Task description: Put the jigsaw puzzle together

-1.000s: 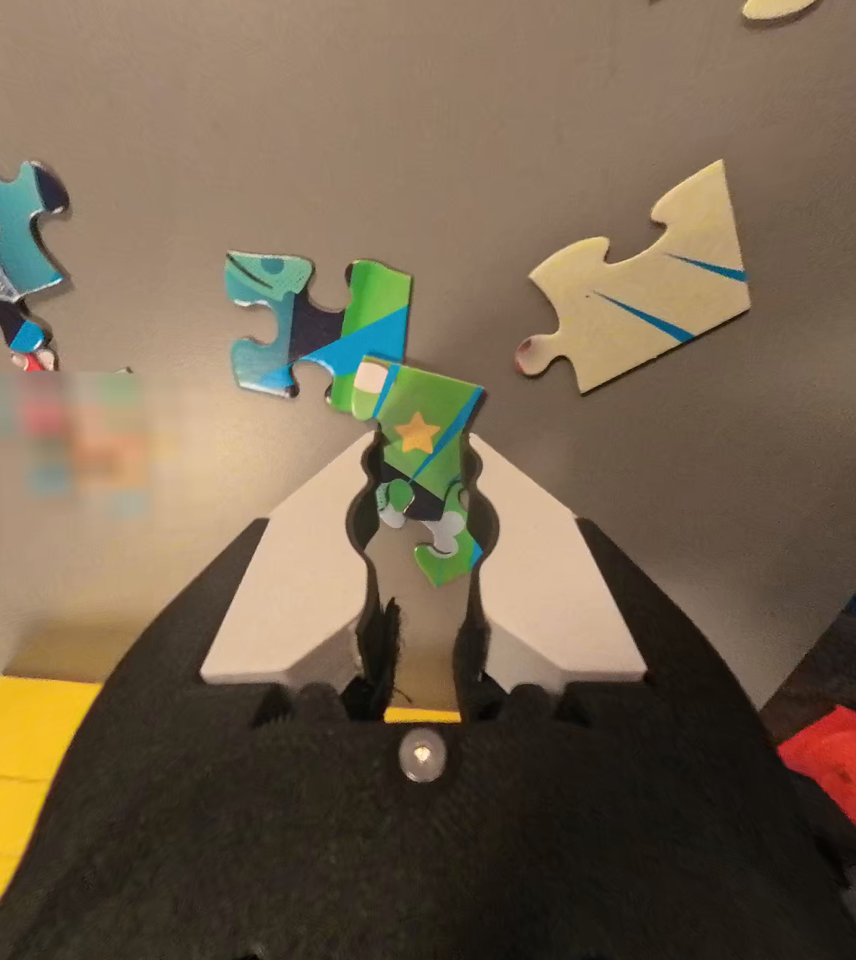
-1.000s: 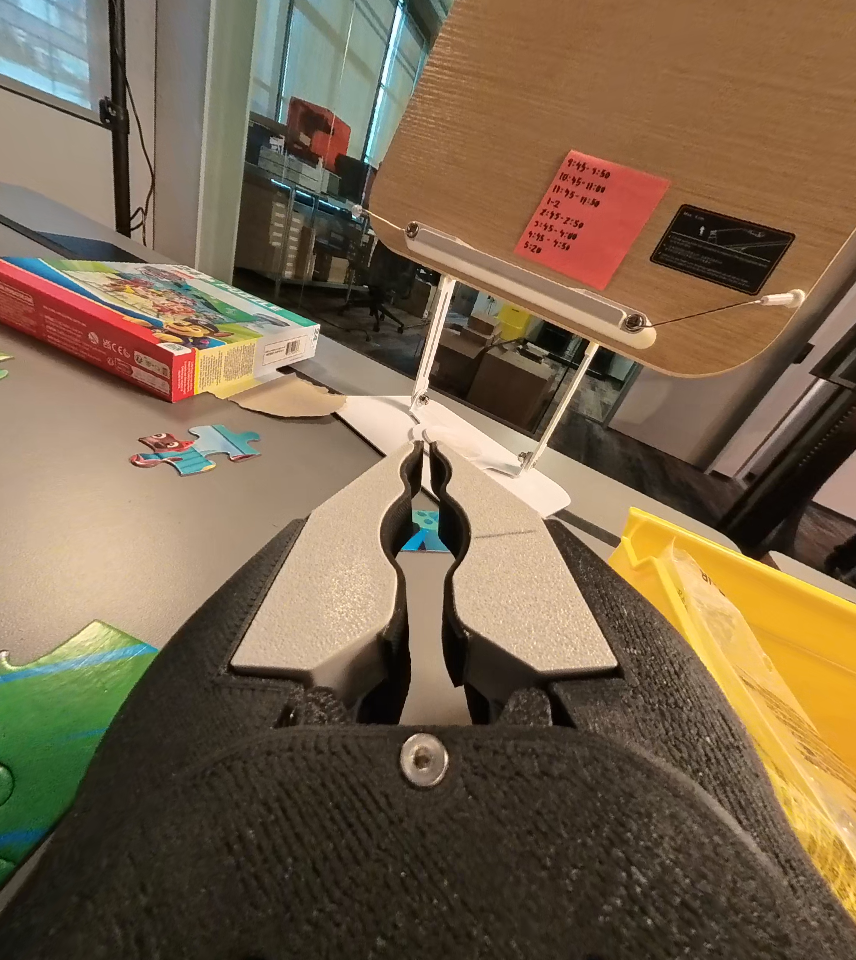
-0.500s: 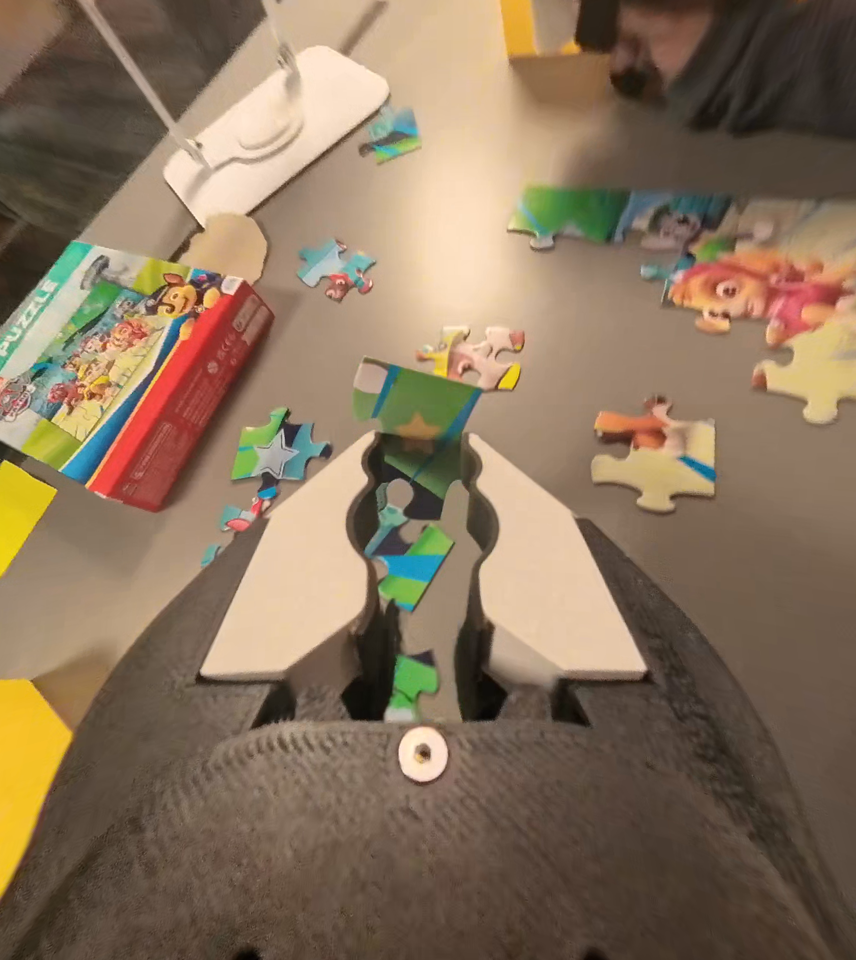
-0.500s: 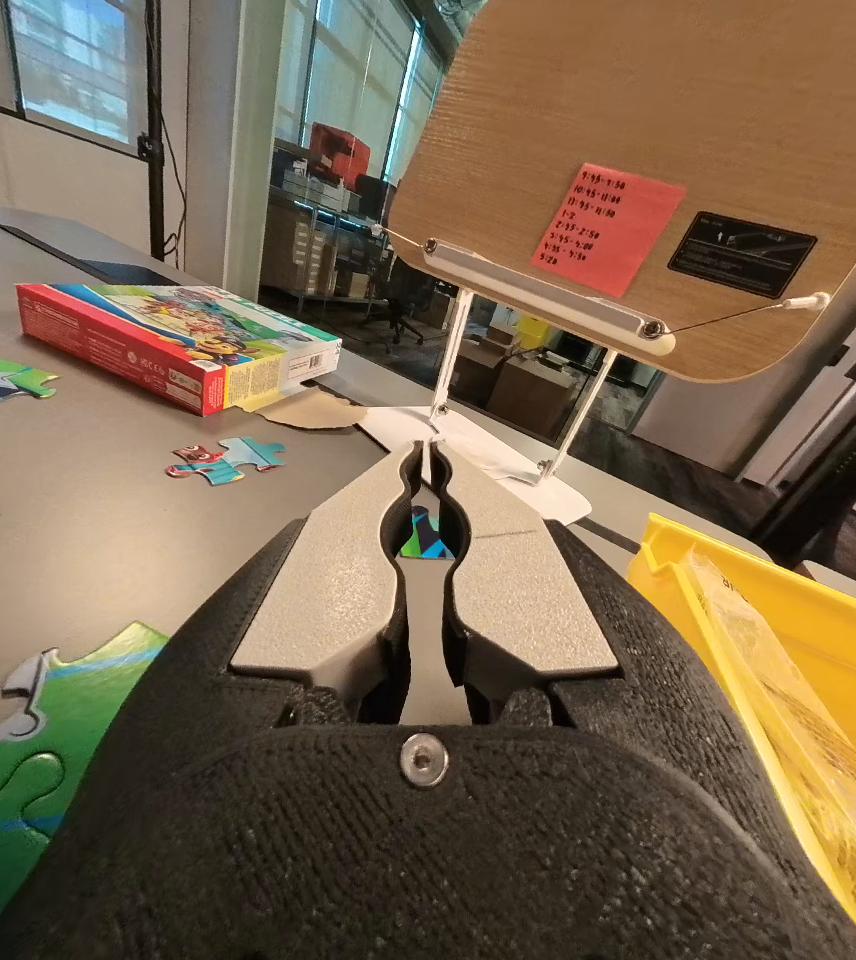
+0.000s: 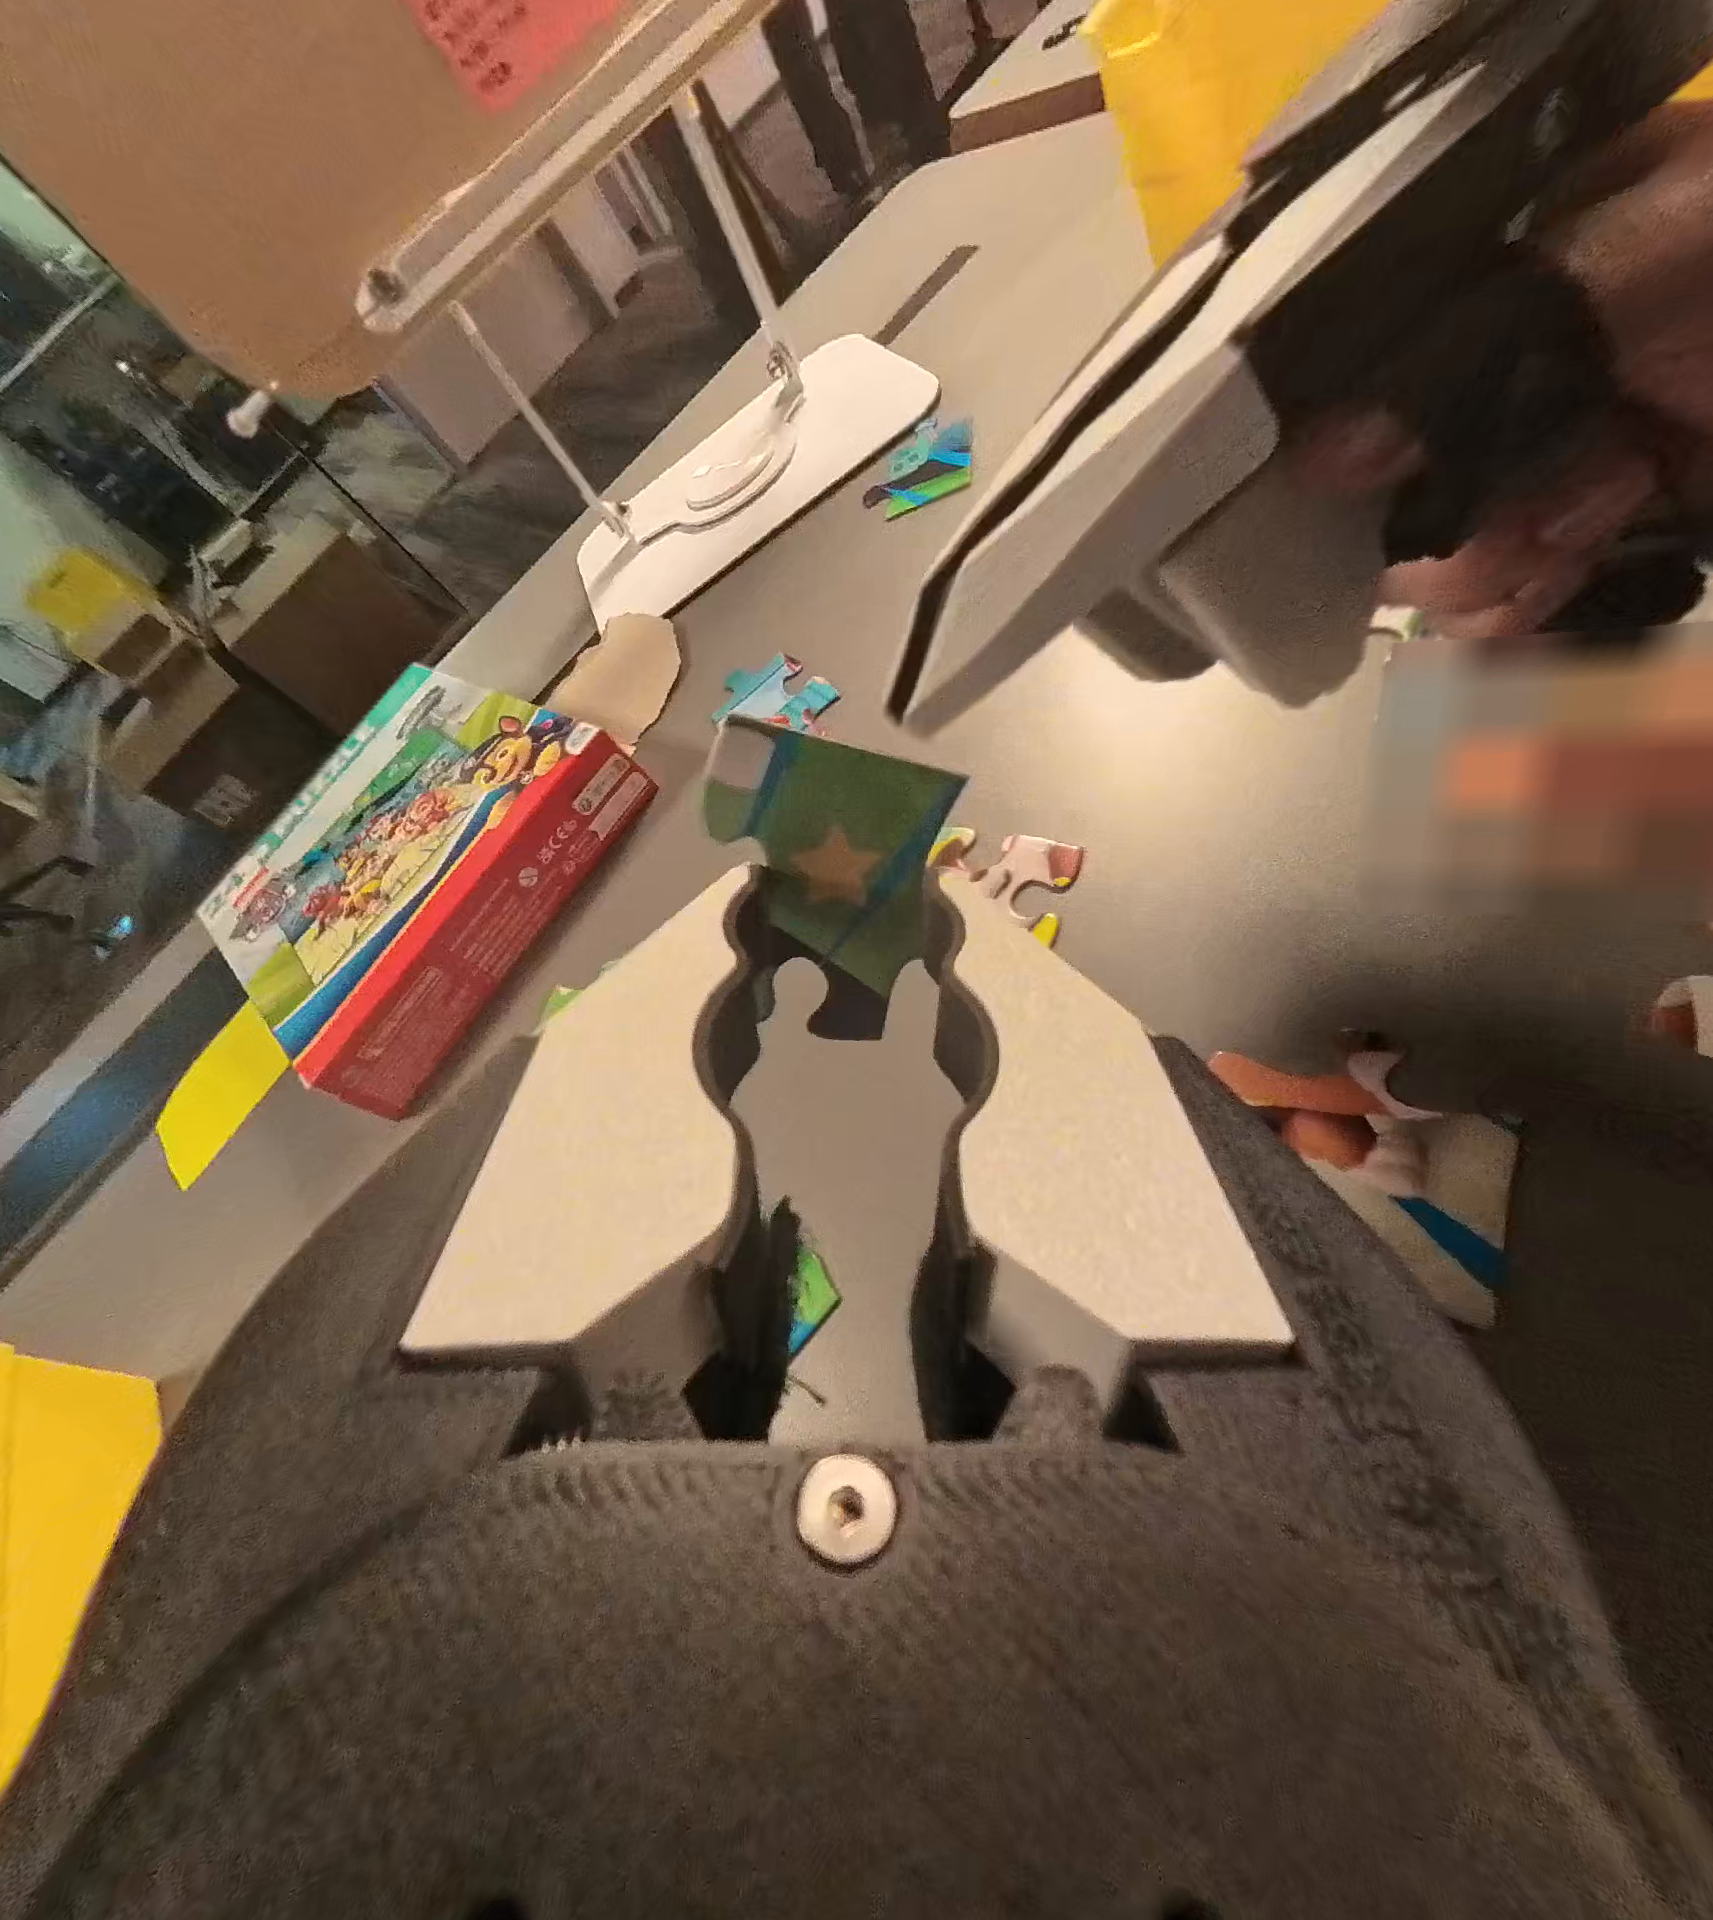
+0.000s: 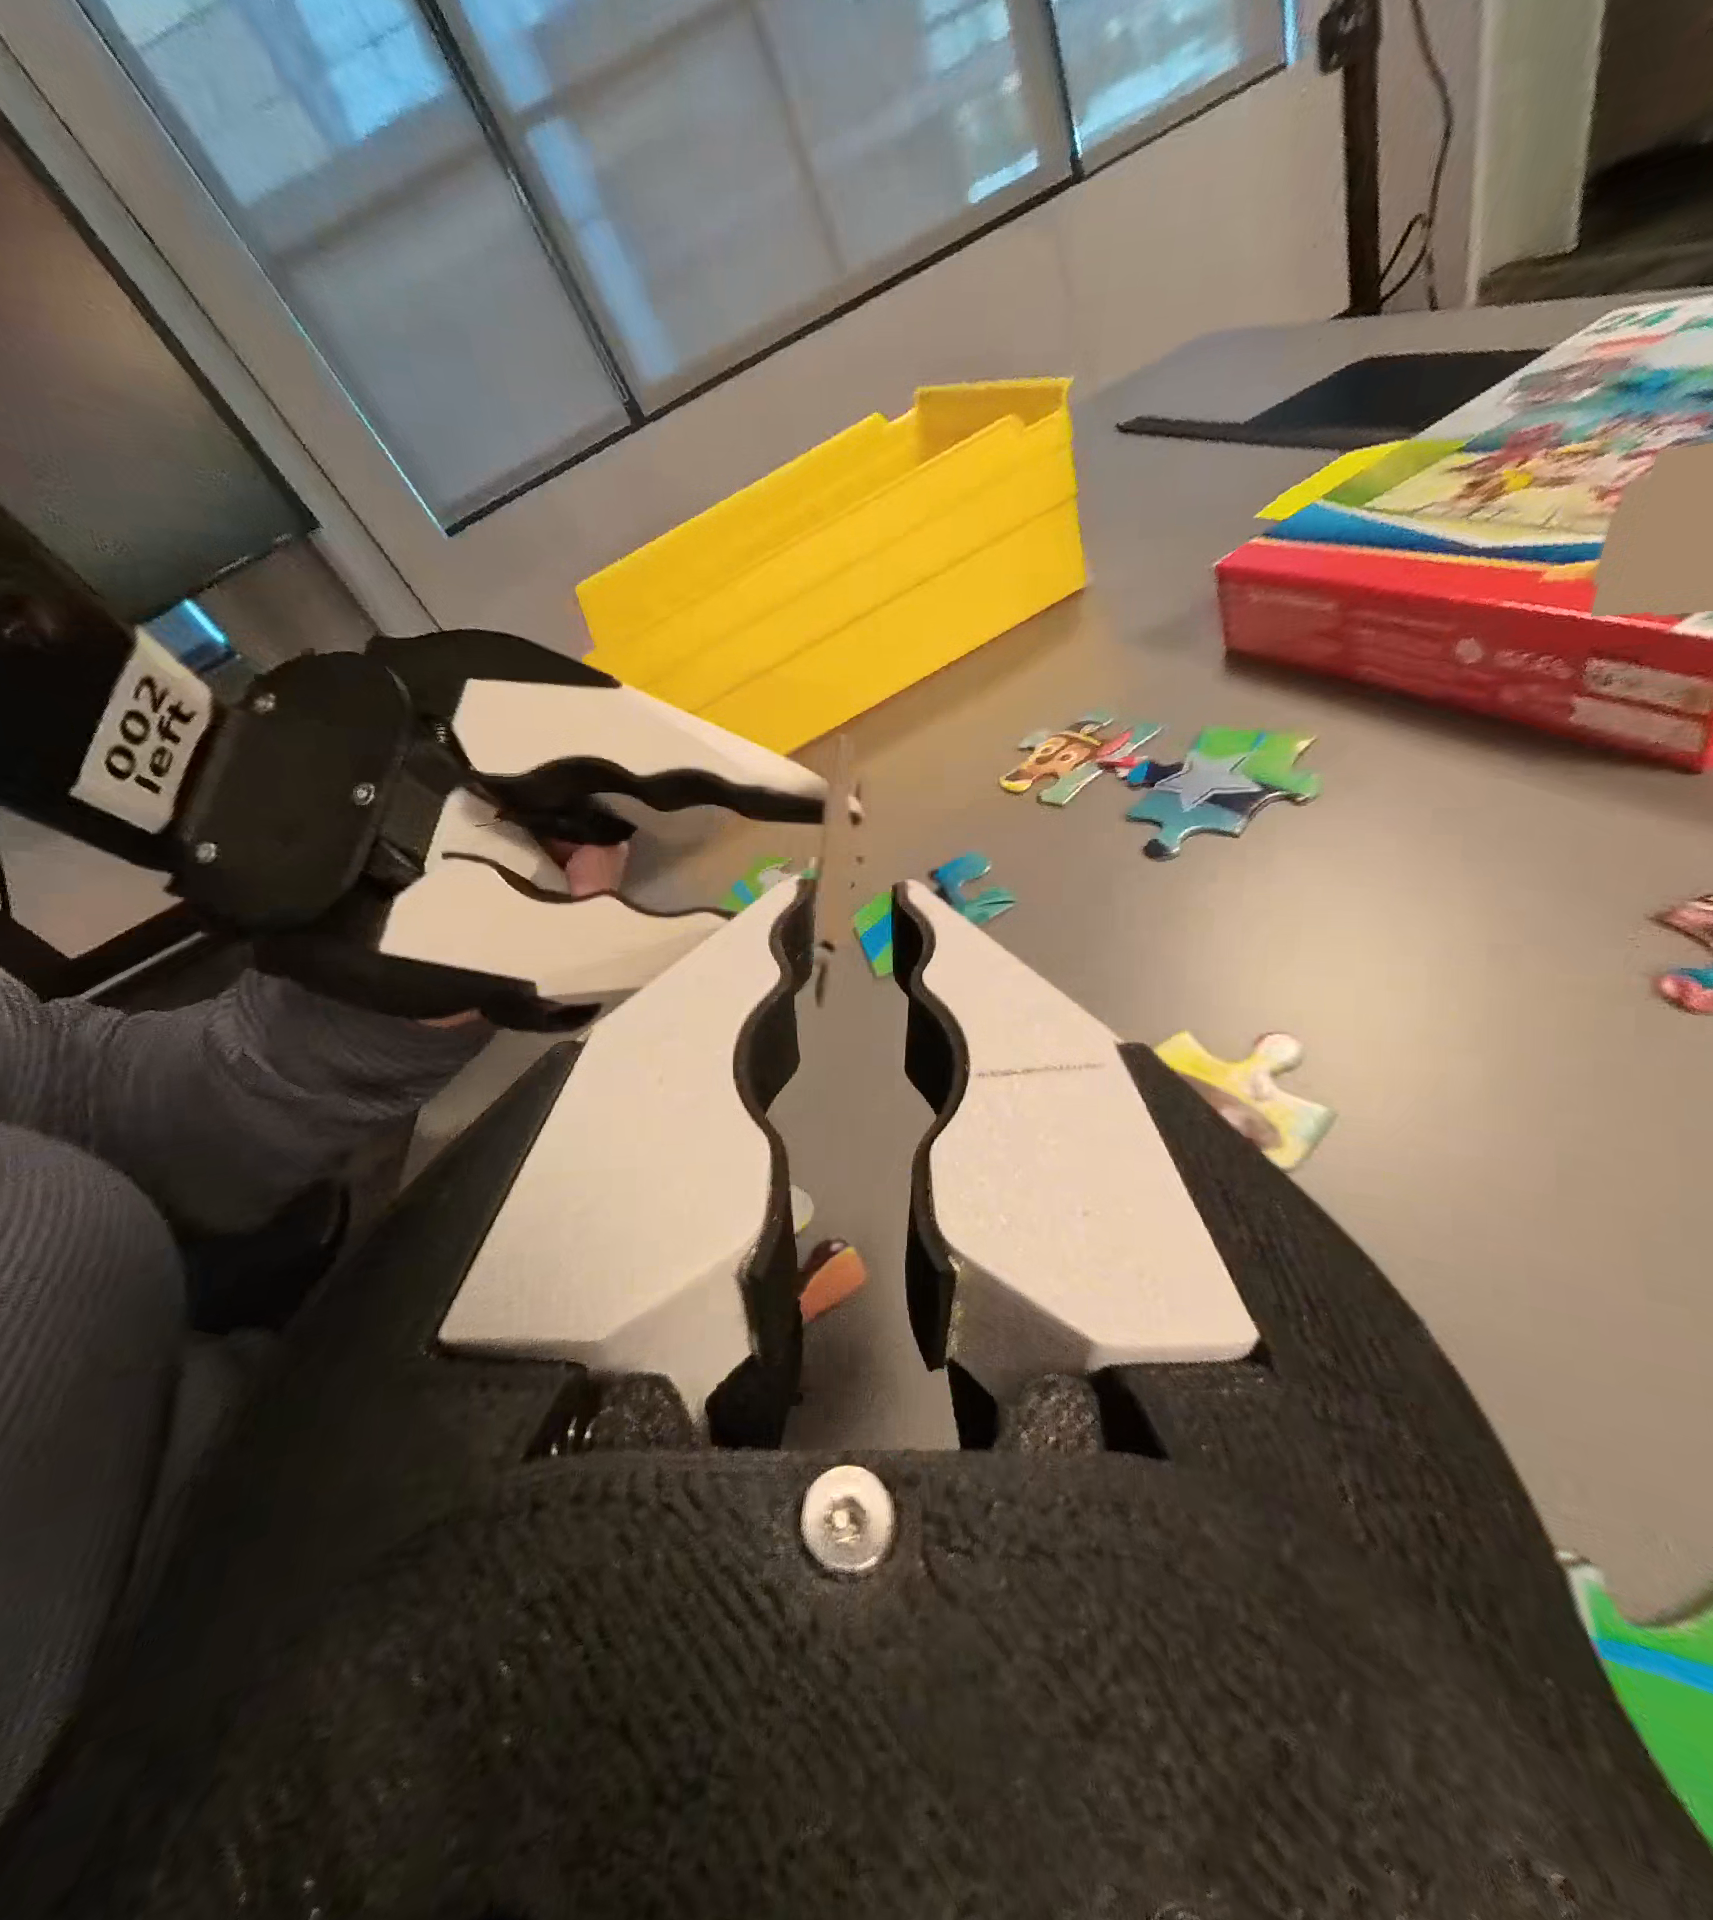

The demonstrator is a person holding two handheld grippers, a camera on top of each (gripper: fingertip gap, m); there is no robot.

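above the grey table (image 5: pixel 1195 831), item one: left gripper (image 5: pixel 841 894), raised clear of the surface, both fingertips clamped on the side edges of a green puzzle piece (image 5: pixel 831 831) with a yellow star; the piece stands out past the tips, in the air.

item two: right gripper (image 6: pixel 852 904), fingers parted, nothing gripped. we see the same piece edge-on between them, close against one finger, with a clear gap to the other.

pose: from the right wrist view the left gripper comes in from the side, roughly level and rolled so that one finger lies above the other; the right gripper meets it almost crosswise, tips at the piece.

around: puzzle box (image 5: pixel 436 883) lying flat, yellow bin (image 6: pixel 831 582), loose pieces (image 6: pixel 1216 790) scattered on the table, a white-footed stand (image 5: pixel 758 468) beyond.
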